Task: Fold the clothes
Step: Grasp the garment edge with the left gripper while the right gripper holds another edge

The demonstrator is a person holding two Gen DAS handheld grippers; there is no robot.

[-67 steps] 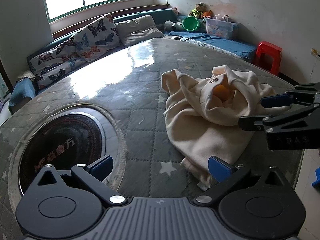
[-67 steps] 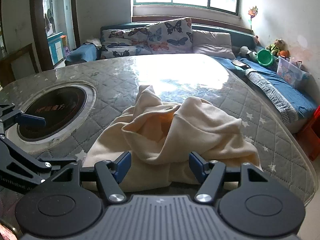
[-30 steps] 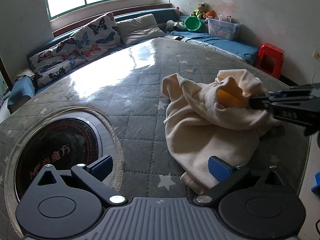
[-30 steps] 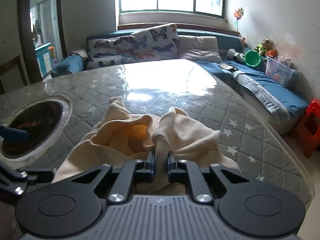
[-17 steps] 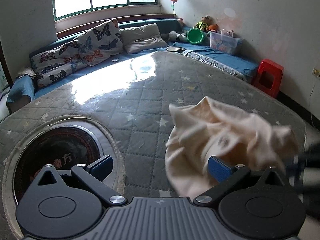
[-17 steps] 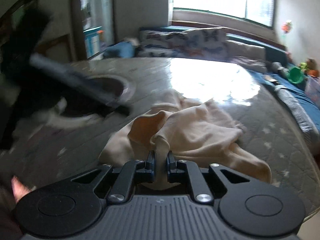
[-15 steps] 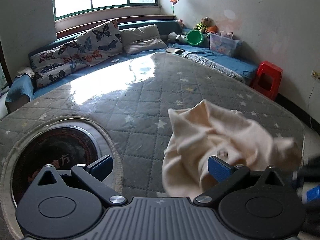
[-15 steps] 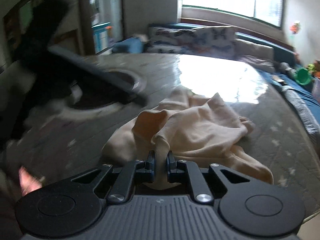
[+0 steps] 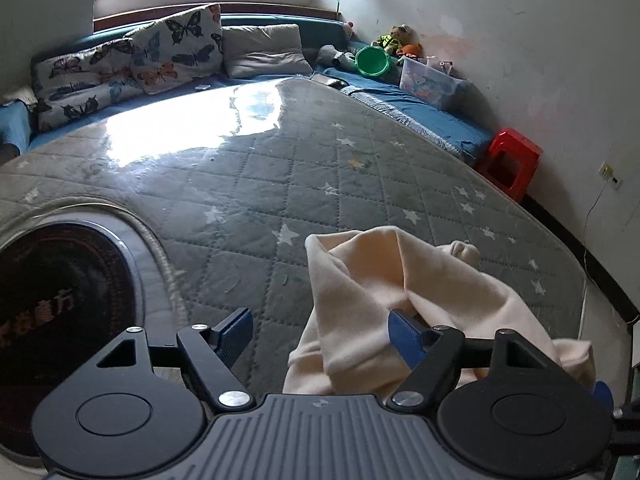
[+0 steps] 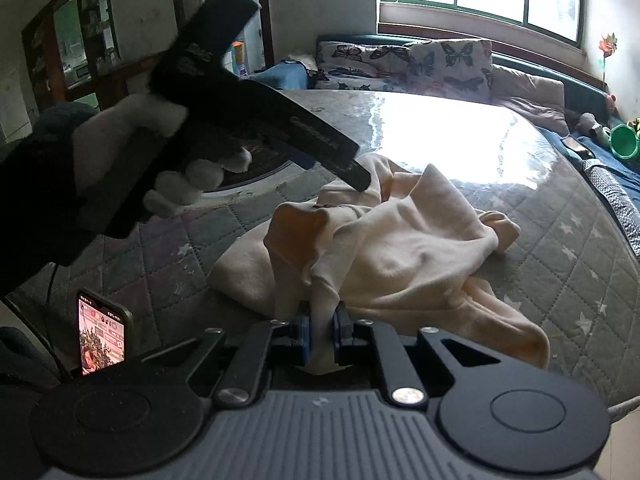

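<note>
The cream sweatshirt (image 10: 404, 252) lay crumpled near the front edge of the round mattress (image 9: 280, 168), at about five o'clock from the mattress's middle in the left wrist view, with one cuff (image 10: 502, 226) trailing toward two o'clock of the heap in the right wrist view; nothing of it was yet flat, so the step in hand was judged to be shaking the garment open before any fold could begin. To do that well, each gripper would want a separate edge or shoulder, well apart, so the cloth could be drawn taut and laid smooth; a pinch through several layers would only drag the bundle.

The right gripper (image 10: 320, 334) was clamped narrowly on a raised fold of the sweatshirt at the near side of the heap, its blue pads pressed against the cloth on both sides. The left gripper (image 9: 320, 334) had just been closing and stood at a middling width; cloth lay against its right pad (image 9: 404, 336), and the left pad (image 9: 236, 330) was bare over the mattress, so it gripped nothing yet. From the right wrist view the left gripper (image 10: 356, 172), held in a white-gloved hand (image 10: 132, 140), pointed down at eleven o'clock of the heap, its tip at the cloth. A phone (image 10: 104, 332) stood at eight o'clock.
</note>
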